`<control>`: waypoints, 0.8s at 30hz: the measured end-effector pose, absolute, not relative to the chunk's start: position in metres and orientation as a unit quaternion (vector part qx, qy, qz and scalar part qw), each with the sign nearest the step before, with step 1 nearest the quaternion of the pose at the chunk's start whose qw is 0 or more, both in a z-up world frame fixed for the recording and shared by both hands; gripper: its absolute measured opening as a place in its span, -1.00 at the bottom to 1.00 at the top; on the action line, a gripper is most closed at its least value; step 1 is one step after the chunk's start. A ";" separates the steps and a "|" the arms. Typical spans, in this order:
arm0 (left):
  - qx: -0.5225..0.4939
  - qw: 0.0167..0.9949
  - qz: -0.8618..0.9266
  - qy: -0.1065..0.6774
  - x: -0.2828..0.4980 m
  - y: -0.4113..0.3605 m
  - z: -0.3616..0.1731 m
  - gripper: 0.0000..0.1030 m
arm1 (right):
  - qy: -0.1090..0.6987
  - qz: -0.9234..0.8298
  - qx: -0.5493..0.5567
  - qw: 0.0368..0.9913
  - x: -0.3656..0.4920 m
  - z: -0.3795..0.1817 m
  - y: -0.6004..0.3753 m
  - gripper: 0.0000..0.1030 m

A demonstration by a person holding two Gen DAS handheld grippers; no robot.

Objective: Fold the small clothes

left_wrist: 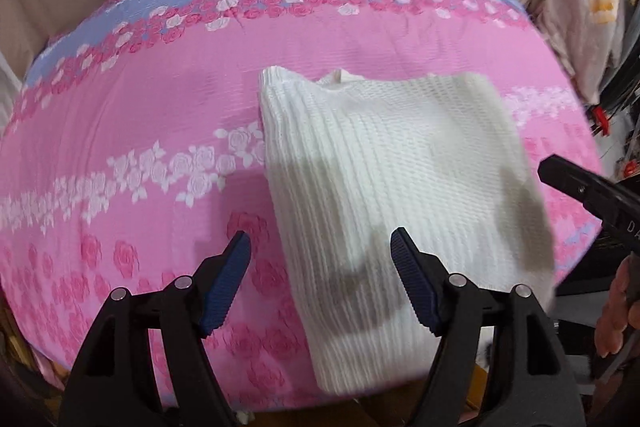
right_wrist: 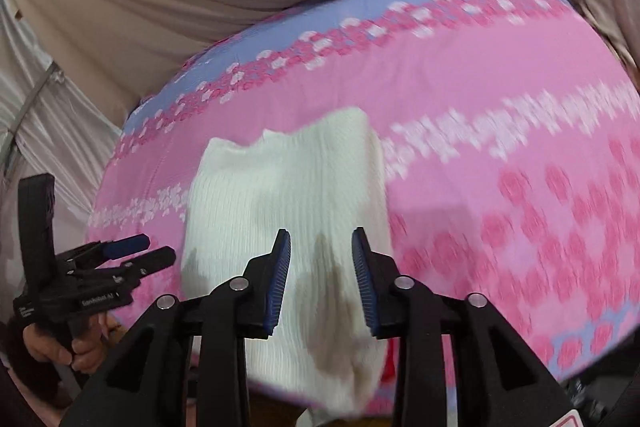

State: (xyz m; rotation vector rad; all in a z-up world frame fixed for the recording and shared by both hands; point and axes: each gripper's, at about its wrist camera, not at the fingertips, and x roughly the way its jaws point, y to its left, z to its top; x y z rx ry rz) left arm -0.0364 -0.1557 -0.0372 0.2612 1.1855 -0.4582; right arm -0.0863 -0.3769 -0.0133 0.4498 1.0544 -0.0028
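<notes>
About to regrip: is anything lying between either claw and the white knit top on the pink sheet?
Nothing visible. The white knit top lies alone on the pink sheet; the left claw and right claw hang above it, both empty.

One folded white knit garment [left_wrist: 384,179] lies on one pink floral sheet [left_wrist: 140,131], with two grippers, left [left_wrist: 320,251] and right [right_wrist: 320,247], above it.

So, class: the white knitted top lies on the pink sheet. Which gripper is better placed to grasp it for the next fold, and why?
Probably the right gripper: its open jaws hover directly over the top. The left gripper straddles the top's left edge, one finger over the sheet.
</notes>
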 end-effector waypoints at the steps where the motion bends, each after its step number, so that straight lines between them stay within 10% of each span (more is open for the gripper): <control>1: 0.133 0.796 -0.200 0.556 -0.030 -0.162 -0.049 0.36 | 0.513 -0.007 0.208 0.833 -0.071 -0.027 -0.376 -0.70; 4: 0.132 0.791 -0.186 0.568 -0.016 -0.160 -0.067 0.42 | 0.543 -0.028 0.172 0.821 -0.053 -0.064 -0.382 -1.00; 20: 0.091 0.789 -0.176 0.582 -0.005 -0.147 -0.068 0.54 | 0.563 -0.014 0.203 0.801 0.004 -0.070 -0.388 -1.00; 24: 0.086 0.788 -0.176 0.583 -0.011 -0.142 -0.061 0.51 | 0.532 -0.013 0.191 0.825 -0.039 -0.037 -0.381 -0.73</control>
